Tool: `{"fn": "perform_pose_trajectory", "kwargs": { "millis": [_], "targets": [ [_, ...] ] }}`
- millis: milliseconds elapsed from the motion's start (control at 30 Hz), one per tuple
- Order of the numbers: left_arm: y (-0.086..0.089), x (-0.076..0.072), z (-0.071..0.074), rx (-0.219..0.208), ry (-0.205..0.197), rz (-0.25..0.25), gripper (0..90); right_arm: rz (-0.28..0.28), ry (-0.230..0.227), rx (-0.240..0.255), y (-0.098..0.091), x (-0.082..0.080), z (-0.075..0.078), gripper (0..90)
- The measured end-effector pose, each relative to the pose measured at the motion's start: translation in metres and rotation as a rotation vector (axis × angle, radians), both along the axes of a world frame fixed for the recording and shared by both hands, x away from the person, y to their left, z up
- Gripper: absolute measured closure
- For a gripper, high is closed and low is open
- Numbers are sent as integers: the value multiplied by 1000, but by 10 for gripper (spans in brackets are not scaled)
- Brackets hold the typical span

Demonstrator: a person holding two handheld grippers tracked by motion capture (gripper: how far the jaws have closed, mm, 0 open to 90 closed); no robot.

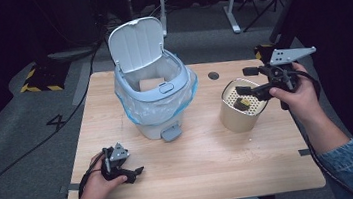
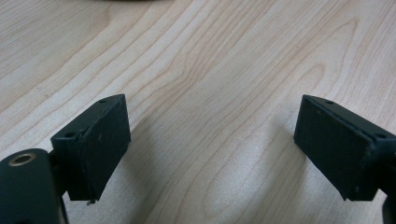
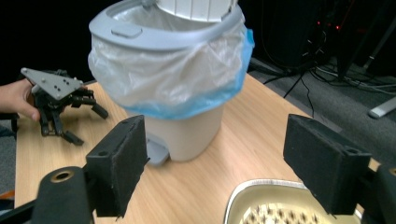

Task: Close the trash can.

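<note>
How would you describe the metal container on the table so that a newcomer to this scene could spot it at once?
Start at the wooden table and find the pedal bin with its lid up near the middle. To its right stands the metal container, under the right gripper. Unlike the bin, it is a shiny, lidless cylinder with a perforated insert inside.

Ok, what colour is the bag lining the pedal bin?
The bin liner is translucent white with a blue edge, clearest in the right gripper view.

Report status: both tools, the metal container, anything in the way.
Right tool open, over the metal container, nothing gripped. Left tool open, low over the table. Dark lump inside container. Pedal bin lid up; path clear.
</note>
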State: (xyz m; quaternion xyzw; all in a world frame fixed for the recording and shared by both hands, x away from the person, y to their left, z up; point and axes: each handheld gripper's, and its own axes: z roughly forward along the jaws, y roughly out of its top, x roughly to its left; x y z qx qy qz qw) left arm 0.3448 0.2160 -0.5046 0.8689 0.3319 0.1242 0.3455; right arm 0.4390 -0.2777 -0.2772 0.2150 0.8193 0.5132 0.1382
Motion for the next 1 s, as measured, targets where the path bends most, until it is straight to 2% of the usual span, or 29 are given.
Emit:
{"fn": "perform_pose_trajectory", "kwargs": {
  "millis": [167, 300, 533, 733, 1000],
  "targets": [
    [0, -2, 0, -7, -2, 22, 121, -25, 11, -8, -22, -10, -12, 227],
    [2, -2, 0, -15, -8, 35, 173, -40, 24, -12, -38, -19, -26, 230],
    [4, -2, 2, -14, -12, 45, 275, -80, 58, -48, -62, -33, -65, 236],
    [4, -1, 5, -4, 5, 42, 298, -118, 92, -63, -81, -40, -93, 231],
    [7, 0, 8, -27, 21, 53, 305, -155, 148, -65, -99, -49, -133, 223]
  ]
}}
